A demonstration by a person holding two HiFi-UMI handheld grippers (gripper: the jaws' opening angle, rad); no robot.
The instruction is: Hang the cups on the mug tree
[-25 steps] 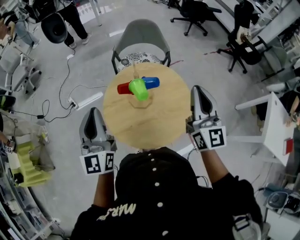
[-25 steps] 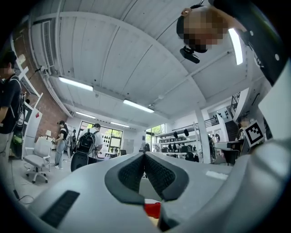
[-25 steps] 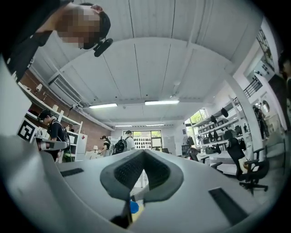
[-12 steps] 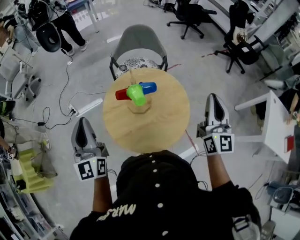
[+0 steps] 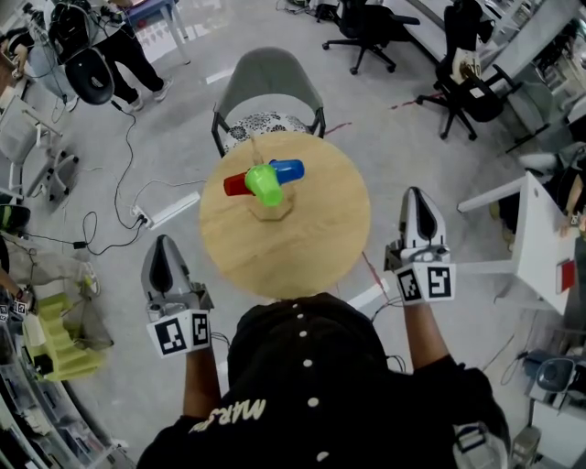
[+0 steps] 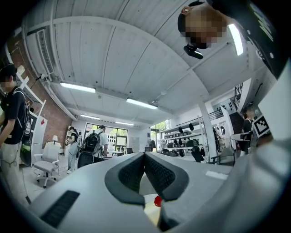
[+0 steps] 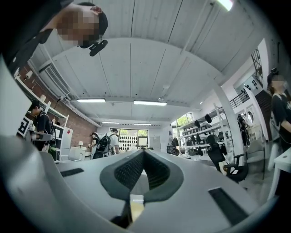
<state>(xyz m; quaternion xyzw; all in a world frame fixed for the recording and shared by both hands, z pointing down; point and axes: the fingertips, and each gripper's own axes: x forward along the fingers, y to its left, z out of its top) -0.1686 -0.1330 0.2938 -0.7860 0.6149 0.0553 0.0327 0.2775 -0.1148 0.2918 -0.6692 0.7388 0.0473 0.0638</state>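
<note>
- Plainly, the left gripper hung off the near-left edge of the round wooden table, over the floor. Its jaws were pressed together with nothing between the pads.
- The right gripper hovered off the table's right edge, likewise over the floor. Its jaws were closed too and held nothing.
- Both grippers pointed toward the far side of the scene, one on each side of the person holding them, and both were well apart from the cups.
- The mug tree stood on the far-left part of the tabletop, a thin pole rising from a pale wooden base.
- Three cups were clustered on the tree, close against one another. The red cup stuck out to the left, the blue cup to the right, and the green cup sat between them on the near side.
- A grey chair stood just beyond the table's far edge.
- A white power strip lay on the floor left of the table, with cables trailing from it.
- Black office chairs stood on the far side, and a white table stood at the right.
</note>
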